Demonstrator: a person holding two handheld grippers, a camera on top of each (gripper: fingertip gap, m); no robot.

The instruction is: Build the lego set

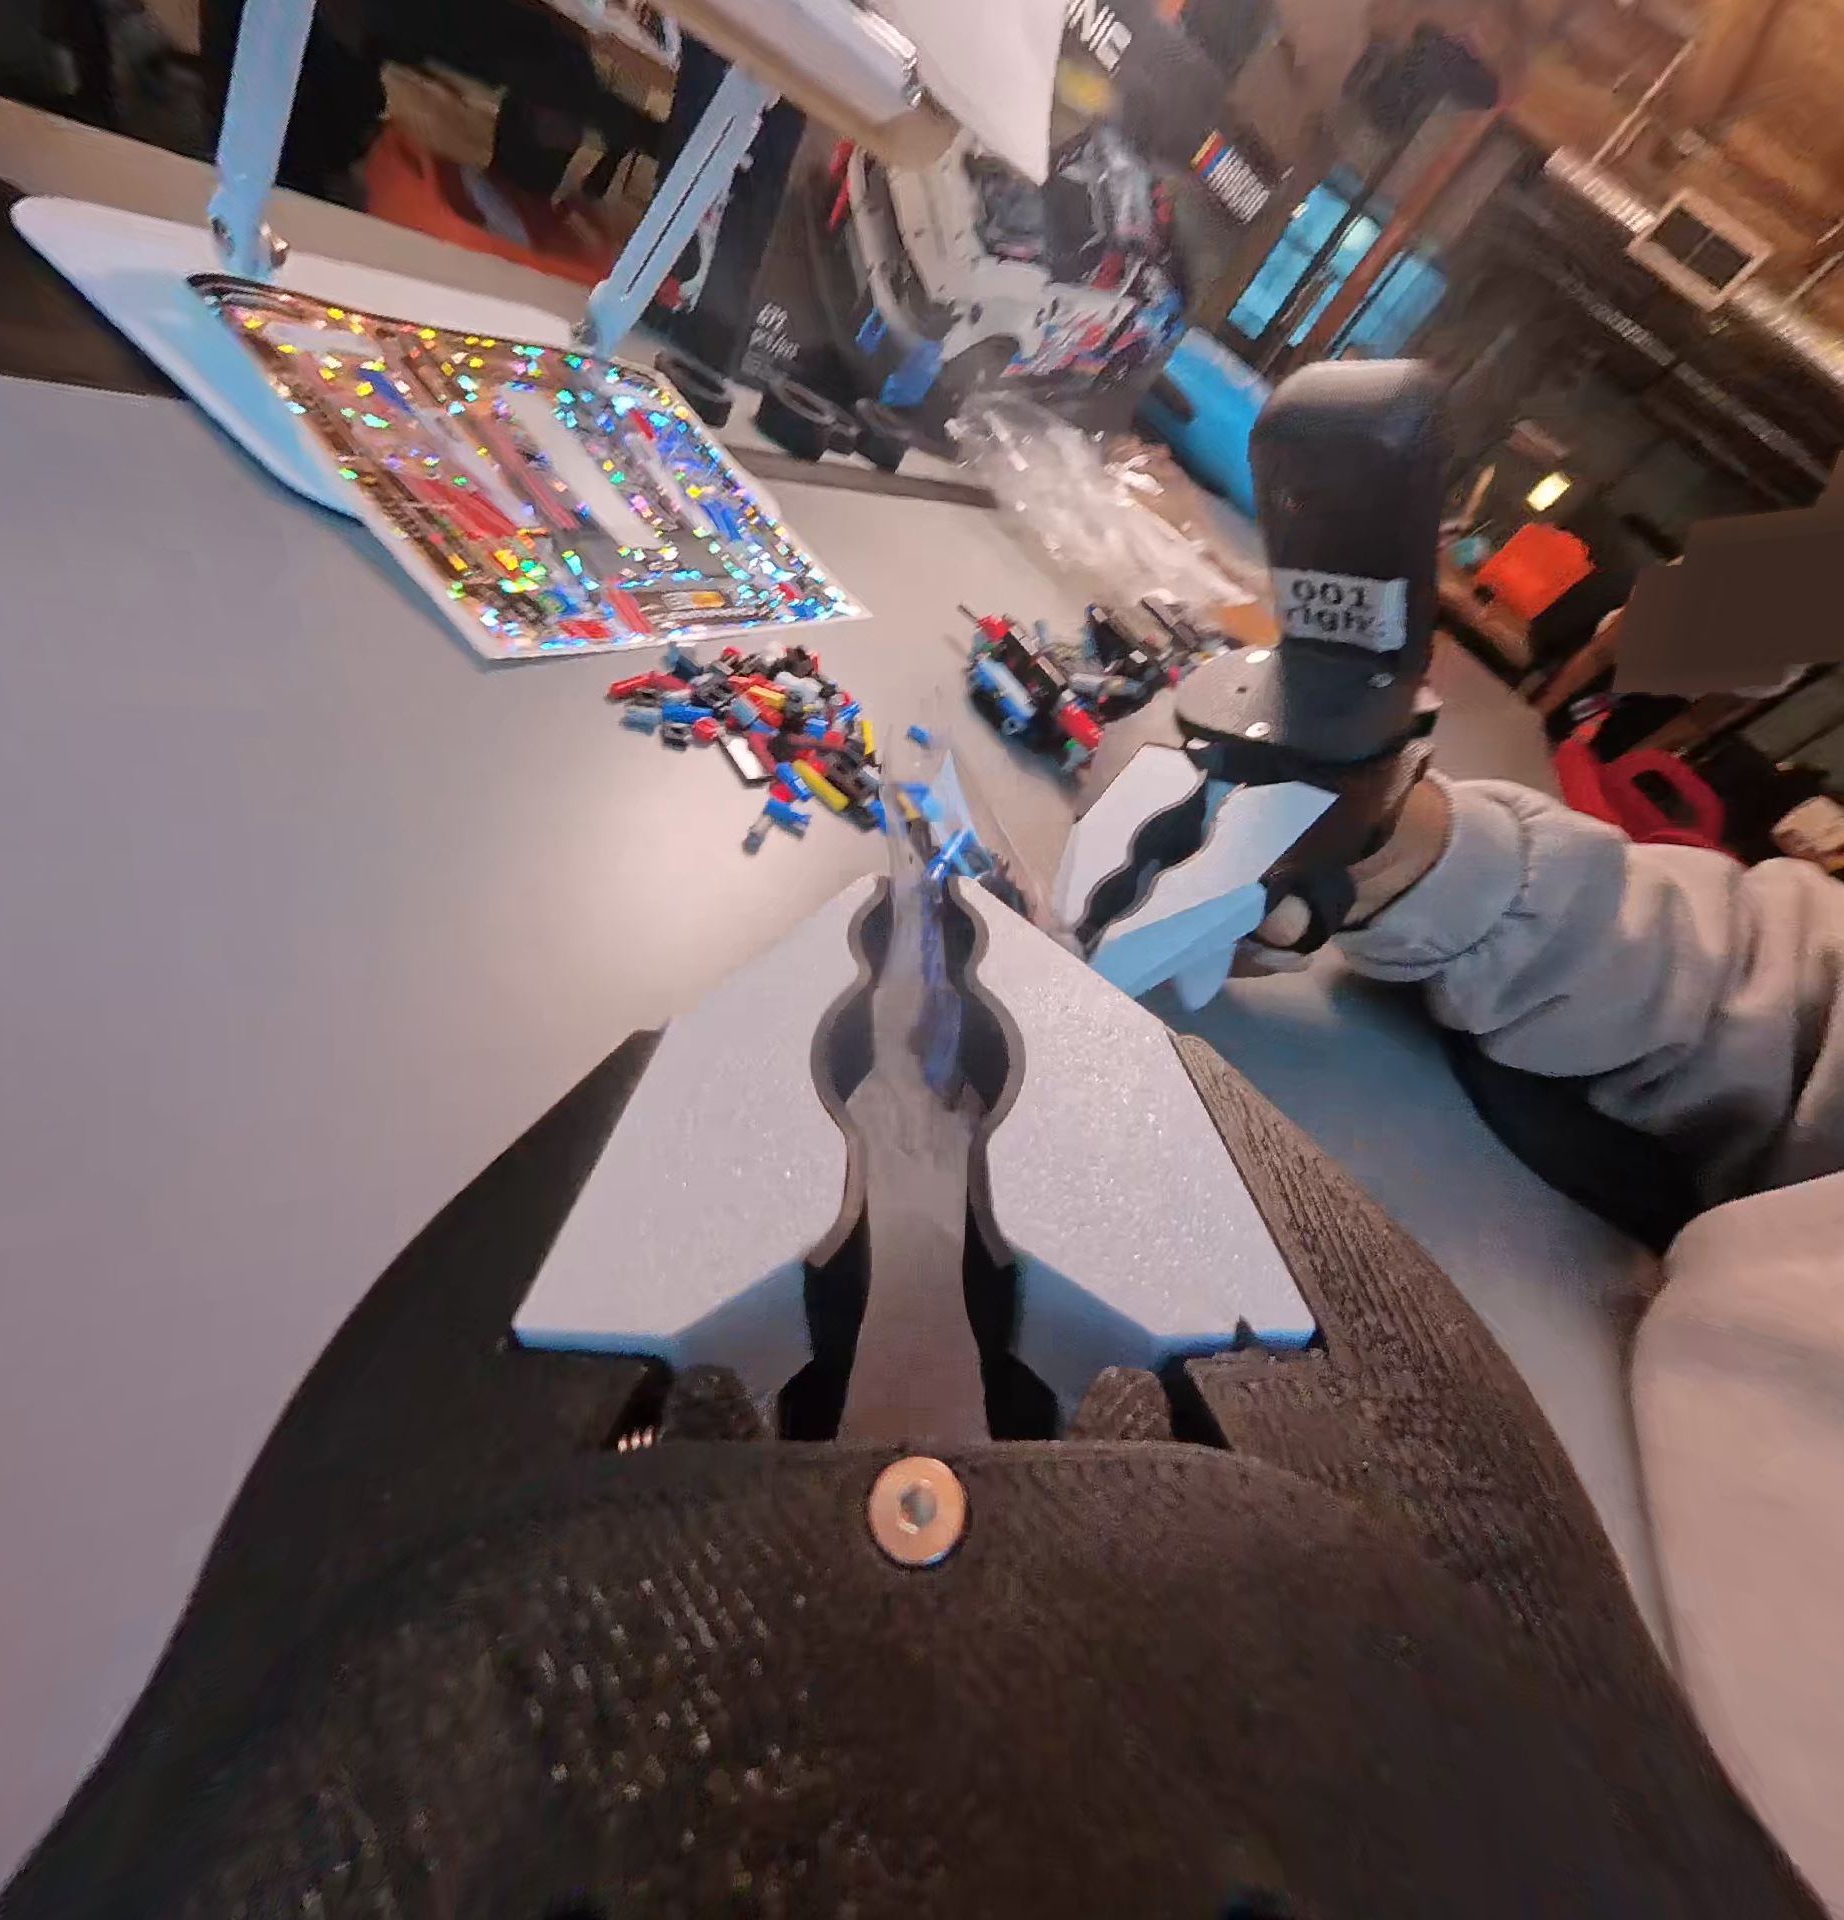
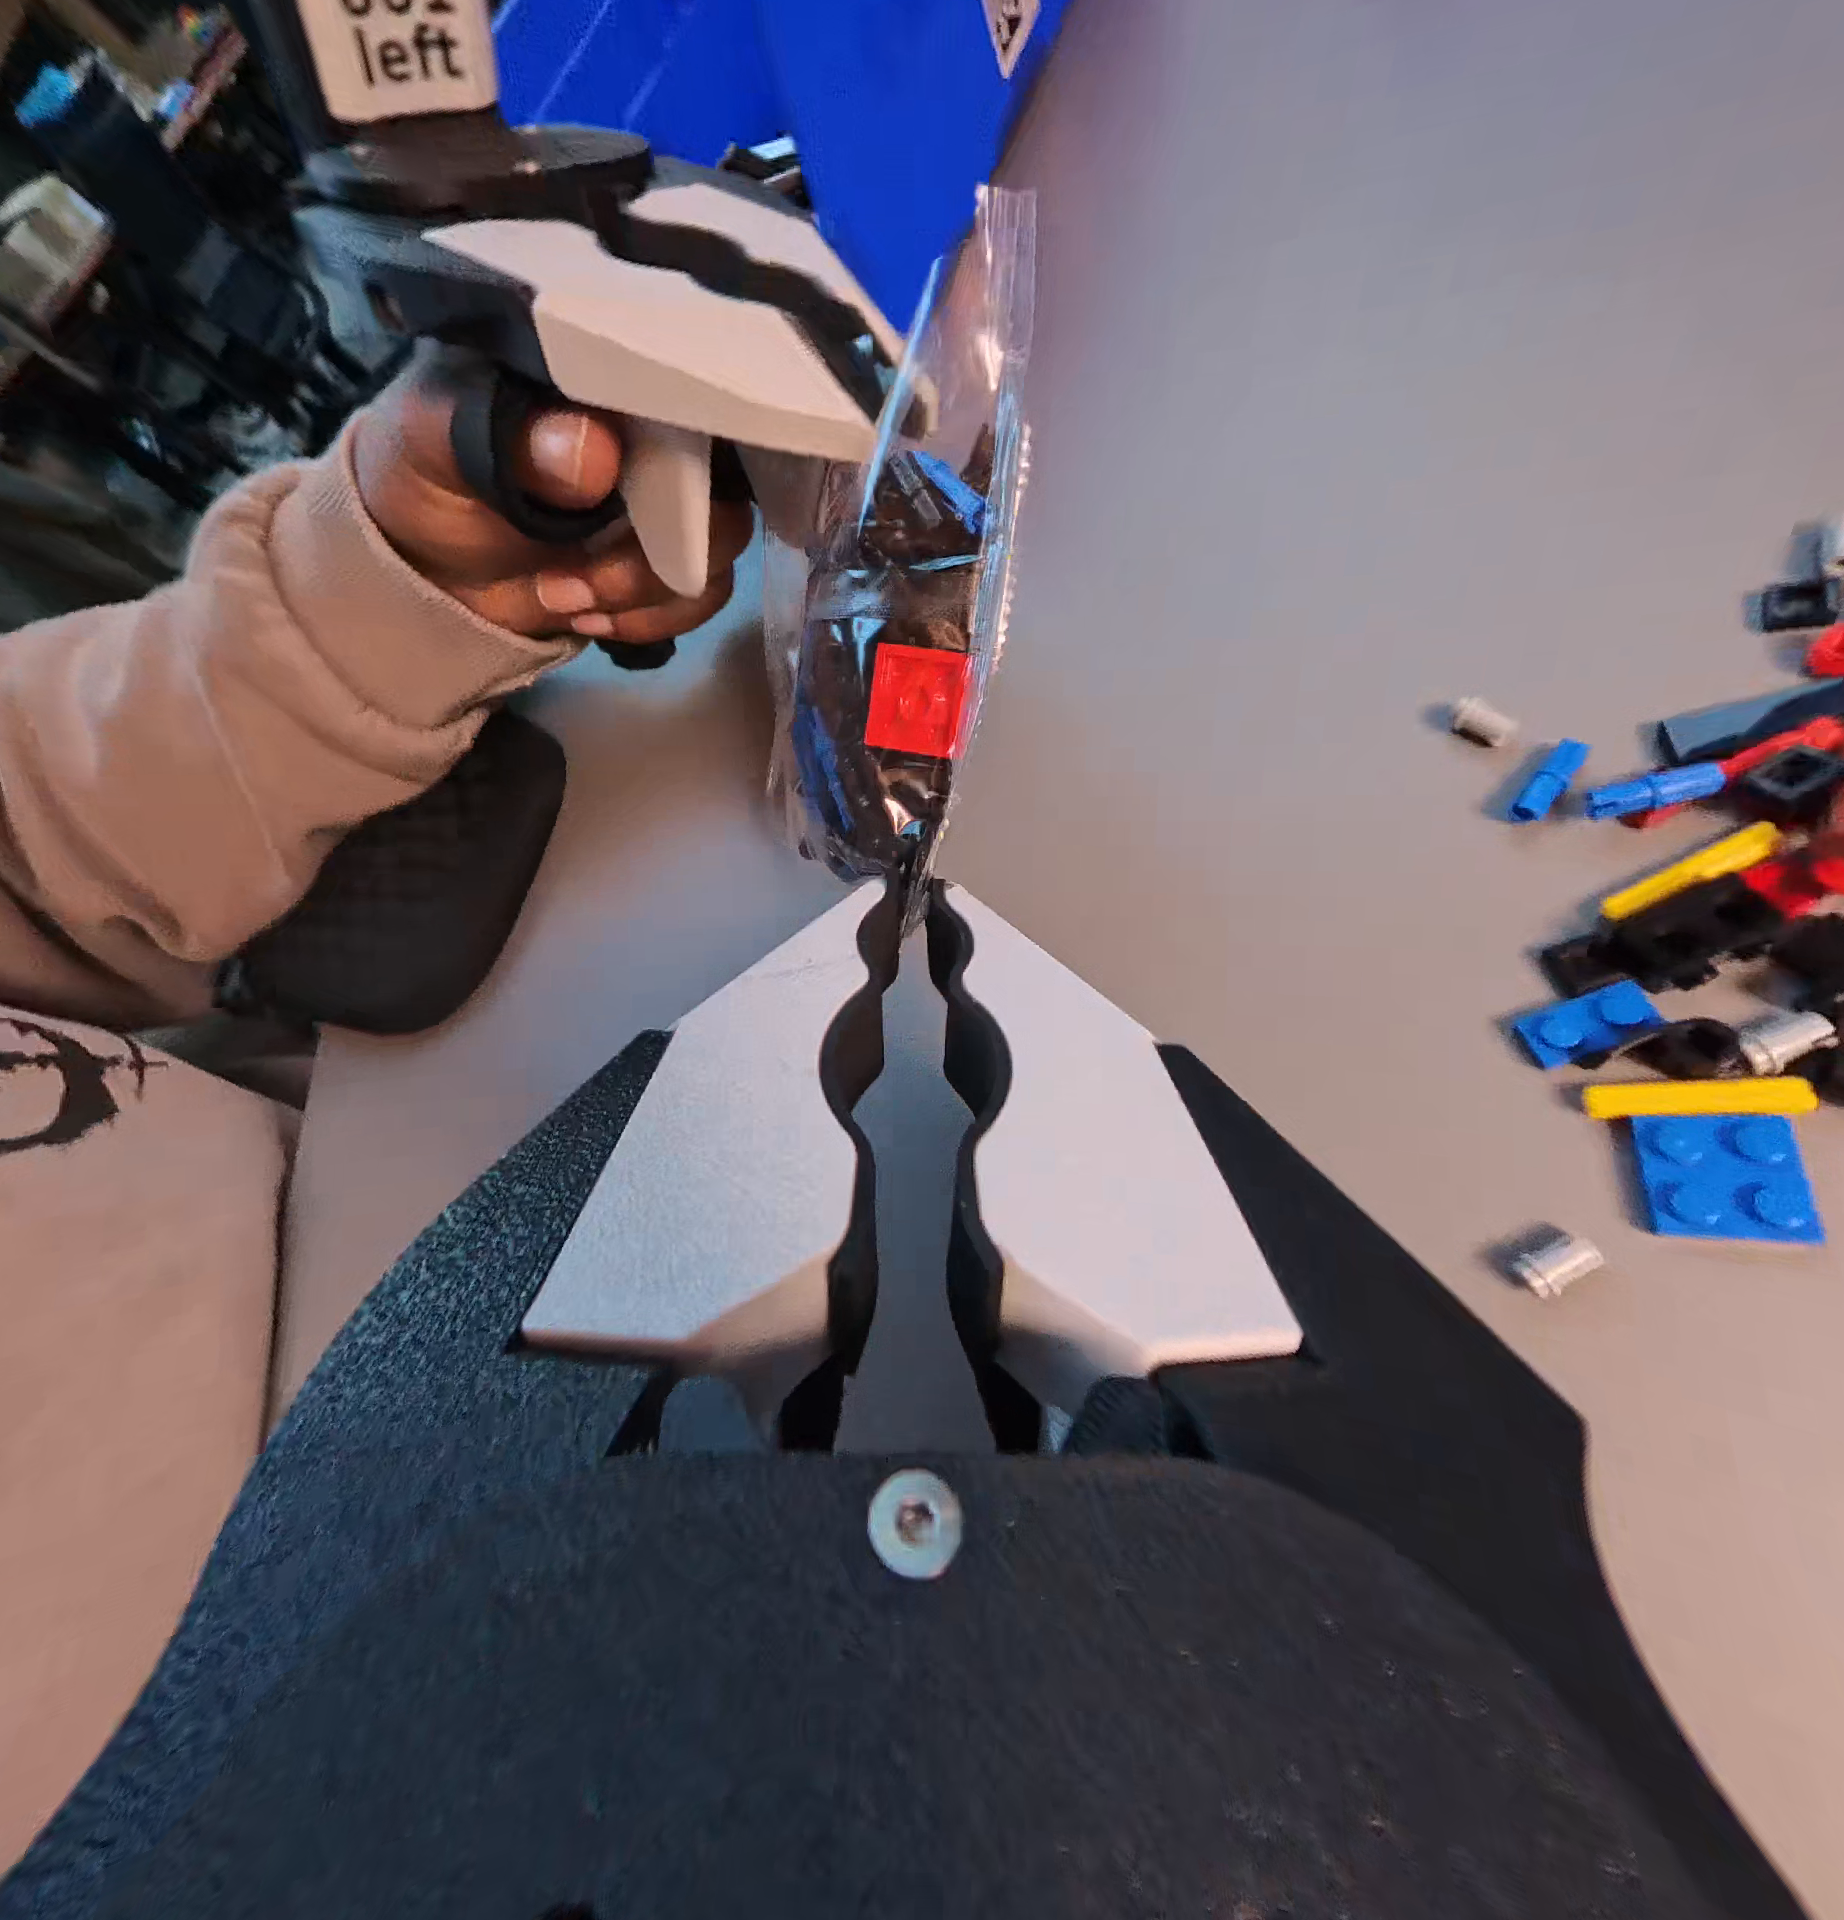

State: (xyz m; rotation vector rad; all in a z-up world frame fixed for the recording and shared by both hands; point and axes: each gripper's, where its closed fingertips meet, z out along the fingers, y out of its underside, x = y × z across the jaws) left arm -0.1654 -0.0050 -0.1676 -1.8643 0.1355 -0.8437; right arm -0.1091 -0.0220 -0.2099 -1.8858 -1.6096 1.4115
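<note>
I pinch the clear bag of bricks [image 2: 902, 644] between both grippers — left gripper [image 1: 918, 894] on one edge, right gripper [image 2: 910, 899] opposite — above the bench [image 2: 1365, 416], likely to tear it open.

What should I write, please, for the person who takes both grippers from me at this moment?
Left gripper: shut on the clear bag of pieces, near its top.
Right gripper: shut on the bag's lower end; the bag hangs stretched between the two, above the grey table.
Bag: seems unopened.
Loose pieces lie in a pile; a partly built model sits beyond it, the instruction sheet to the left.
Left to do: open the bag, continue building.
</note>
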